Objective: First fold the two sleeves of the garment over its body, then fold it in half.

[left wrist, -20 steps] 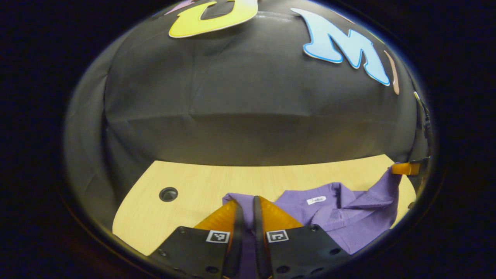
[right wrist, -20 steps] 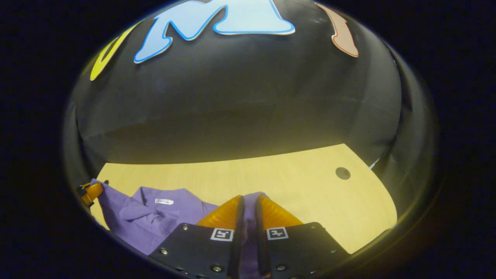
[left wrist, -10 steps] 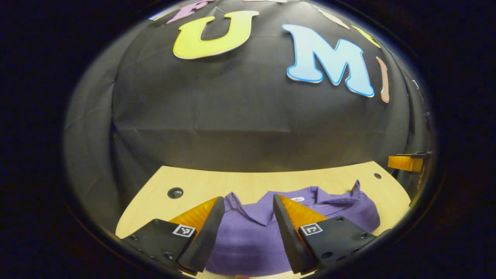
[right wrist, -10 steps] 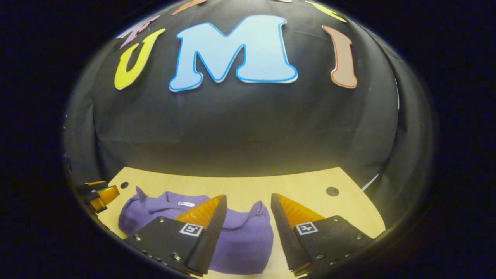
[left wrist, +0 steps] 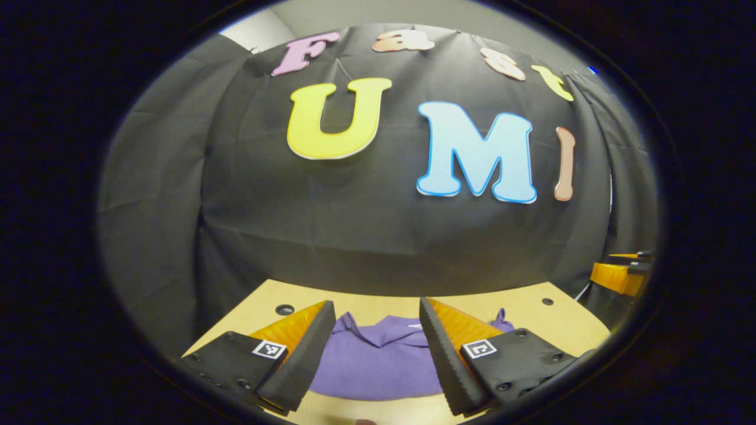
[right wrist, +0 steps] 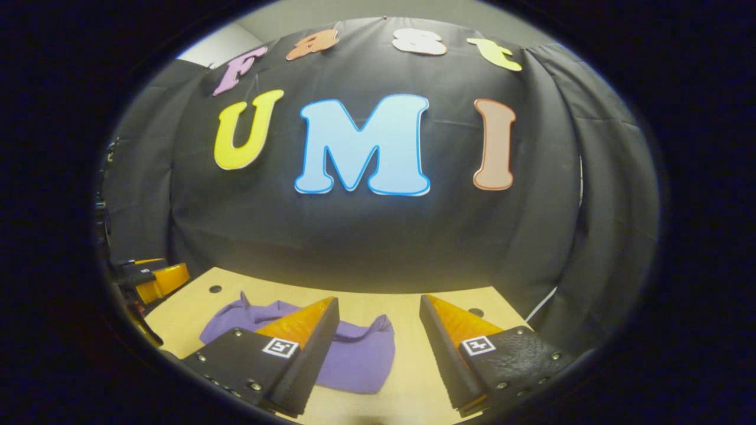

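Wooden table (left wrist: 549,321) bears folded purple garment (left wrist: 378,363); neck label unreadable; left claw (left wrist: 371,354), right claw (right wrist: 379,349) both apart.

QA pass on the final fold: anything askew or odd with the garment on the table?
Slightly untidy: the purple garment lies folded on the table, but a pointed corner sticks up at its far left end in the right gripper view, and the edges look rounded. No visible damage.

You face a black cloth wall (right wrist: 366,236) behind a pale wooden tabletop (right wrist: 407,372); above it, seemingly a grey wall (left wrist: 378,15).
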`<state>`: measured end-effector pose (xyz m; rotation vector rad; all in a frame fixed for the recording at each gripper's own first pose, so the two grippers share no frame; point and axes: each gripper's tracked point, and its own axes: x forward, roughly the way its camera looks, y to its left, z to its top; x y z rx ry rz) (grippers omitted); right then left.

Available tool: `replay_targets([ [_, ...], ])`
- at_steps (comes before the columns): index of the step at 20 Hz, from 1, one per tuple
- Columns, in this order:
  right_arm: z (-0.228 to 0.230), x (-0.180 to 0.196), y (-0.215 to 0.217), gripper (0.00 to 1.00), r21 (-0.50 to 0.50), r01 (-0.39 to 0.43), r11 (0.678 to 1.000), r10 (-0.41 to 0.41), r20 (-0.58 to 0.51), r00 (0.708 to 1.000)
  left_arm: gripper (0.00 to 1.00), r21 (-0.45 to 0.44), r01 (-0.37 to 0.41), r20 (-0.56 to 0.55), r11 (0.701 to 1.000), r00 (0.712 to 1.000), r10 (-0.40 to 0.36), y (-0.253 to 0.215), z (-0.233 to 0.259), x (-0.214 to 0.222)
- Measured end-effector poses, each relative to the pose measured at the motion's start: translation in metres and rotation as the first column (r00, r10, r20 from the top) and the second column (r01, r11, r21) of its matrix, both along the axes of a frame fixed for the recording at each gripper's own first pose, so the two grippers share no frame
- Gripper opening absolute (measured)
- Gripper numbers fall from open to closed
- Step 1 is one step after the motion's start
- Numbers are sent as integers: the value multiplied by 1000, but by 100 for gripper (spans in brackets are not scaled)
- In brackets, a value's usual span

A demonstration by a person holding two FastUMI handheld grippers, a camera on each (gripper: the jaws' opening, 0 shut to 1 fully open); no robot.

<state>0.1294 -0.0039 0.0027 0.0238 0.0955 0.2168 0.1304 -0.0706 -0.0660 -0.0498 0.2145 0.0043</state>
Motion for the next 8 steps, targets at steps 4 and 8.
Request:
replay_targets([
  [4, 16, -38, -17, 85, 12, 10, 1000, -10, 42, 999, 90, 46, 11, 76, 999, 997, -15, -13, 42, -43],
  [8, 23, -67, -31, 85, 19, 52, 998, -53, 60, 997, 93, 53, 45, 105, 998, 993, -50, -22, 60, -80],
])
